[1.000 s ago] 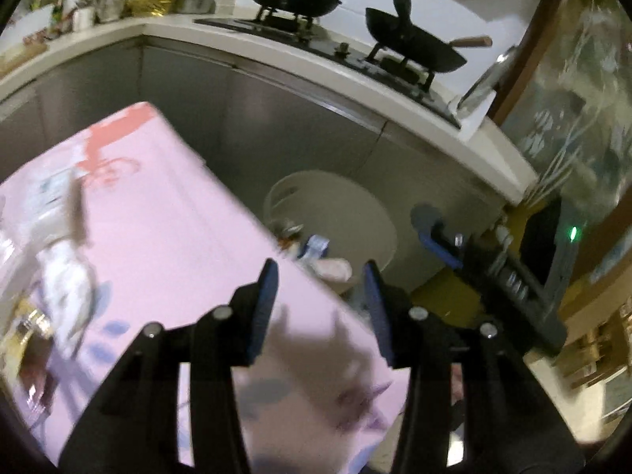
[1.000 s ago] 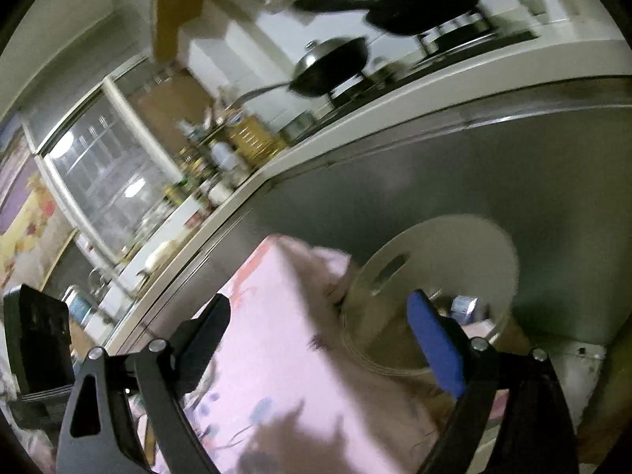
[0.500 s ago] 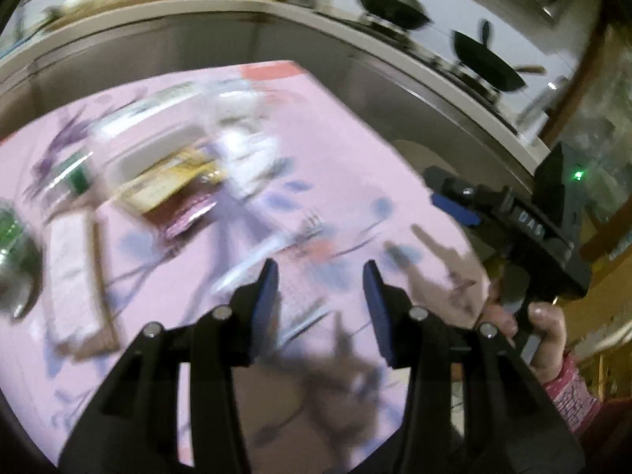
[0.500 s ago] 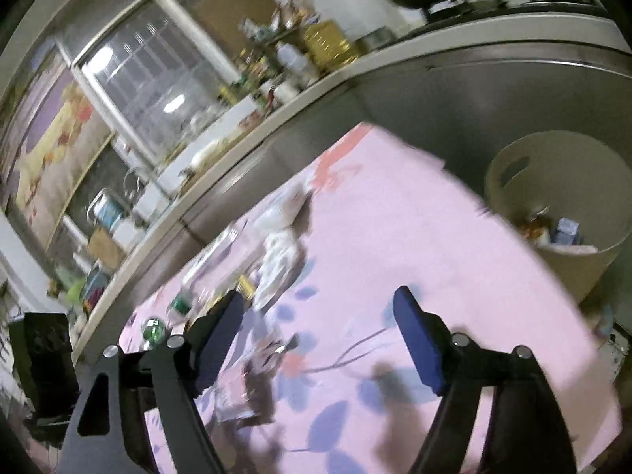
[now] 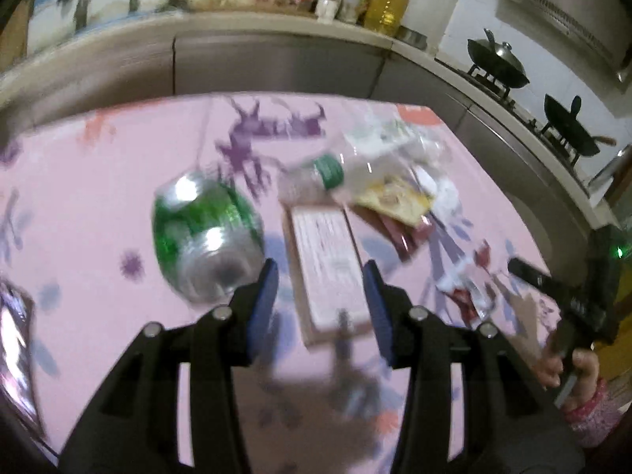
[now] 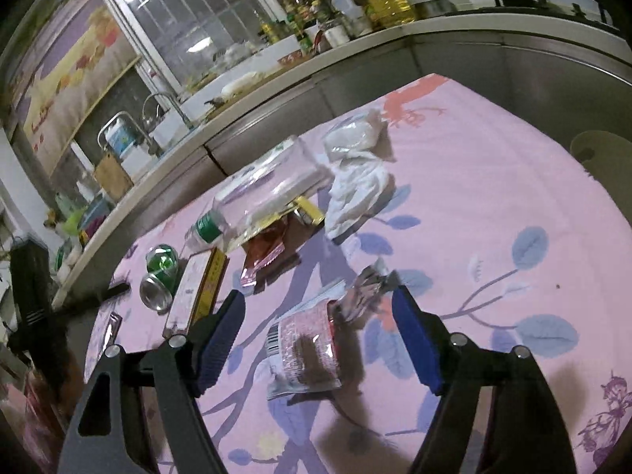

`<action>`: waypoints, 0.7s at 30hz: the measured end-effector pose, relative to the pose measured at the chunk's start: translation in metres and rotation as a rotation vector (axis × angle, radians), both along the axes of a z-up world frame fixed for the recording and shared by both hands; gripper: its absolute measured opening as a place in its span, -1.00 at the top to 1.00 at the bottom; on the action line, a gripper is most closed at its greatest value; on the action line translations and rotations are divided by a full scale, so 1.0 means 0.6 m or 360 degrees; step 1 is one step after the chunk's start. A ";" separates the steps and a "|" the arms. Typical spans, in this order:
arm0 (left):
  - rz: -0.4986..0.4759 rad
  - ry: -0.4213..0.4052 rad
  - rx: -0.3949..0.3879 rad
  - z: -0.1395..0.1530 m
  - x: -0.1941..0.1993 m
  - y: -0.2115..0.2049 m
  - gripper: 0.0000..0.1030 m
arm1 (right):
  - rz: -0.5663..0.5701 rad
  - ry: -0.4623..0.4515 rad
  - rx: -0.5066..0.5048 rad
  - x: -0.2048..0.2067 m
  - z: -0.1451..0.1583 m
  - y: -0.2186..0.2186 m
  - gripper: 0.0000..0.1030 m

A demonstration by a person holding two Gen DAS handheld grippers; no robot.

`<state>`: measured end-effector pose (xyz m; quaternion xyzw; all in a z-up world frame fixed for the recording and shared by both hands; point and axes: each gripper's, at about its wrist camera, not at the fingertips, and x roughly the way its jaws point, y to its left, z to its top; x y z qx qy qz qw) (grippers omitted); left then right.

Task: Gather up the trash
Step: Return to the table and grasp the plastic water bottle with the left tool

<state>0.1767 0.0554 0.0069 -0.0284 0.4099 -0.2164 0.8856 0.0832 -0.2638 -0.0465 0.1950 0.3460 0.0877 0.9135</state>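
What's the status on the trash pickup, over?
Both tools empty: left tool over the flat box, right tool open over the pink wrapper. Green can beside the box. Nothing blocking.

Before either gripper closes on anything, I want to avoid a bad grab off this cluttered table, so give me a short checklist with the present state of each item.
1. Left gripper empty: ok, nothing between its fingers but the box below.
2. Left gripper lined up on one piece: ok, the box sits between its fingers, can just outside.
3. Right gripper empty: ok, jaws wide, pads touch nothing.
4. Right target clear of neighbours: ok, the wrapper lies apart from the pile.
5. Picture sharp enough to judge contact: not ok, left wrist view is blurred.
6. Bin within reach: cannot tell, only its rim shows past the table edge.
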 end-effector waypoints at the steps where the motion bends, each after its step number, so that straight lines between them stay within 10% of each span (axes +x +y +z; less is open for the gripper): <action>1: -0.0026 -0.0032 0.0040 0.014 0.018 -0.008 0.18 | 0.0001 0.0003 -0.0003 0.001 -0.001 0.002 -0.43; 3: -0.0101 -0.0063 0.0089 0.033 0.053 -0.027 0.17 | -0.0005 0.0004 -0.0004 0.003 -0.002 0.001 -0.44; 7: -0.0421 -0.0133 0.0271 0.054 0.122 -0.132 -0.56 | -0.0028 0.0013 0.0019 0.009 -0.005 -0.011 -0.44; 12: -0.0642 -0.0134 0.0687 0.011 0.203 -0.259 -0.58 | -0.0077 0.0027 0.0040 0.022 -0.008 -0.045 -0.44; 21: -0.0753 0.0051 0.0830 -0.067 0.269 -0.301 -0.43 | -0.0126 -0.0018 0.0008 0.118 0.037 -0.108 -0.44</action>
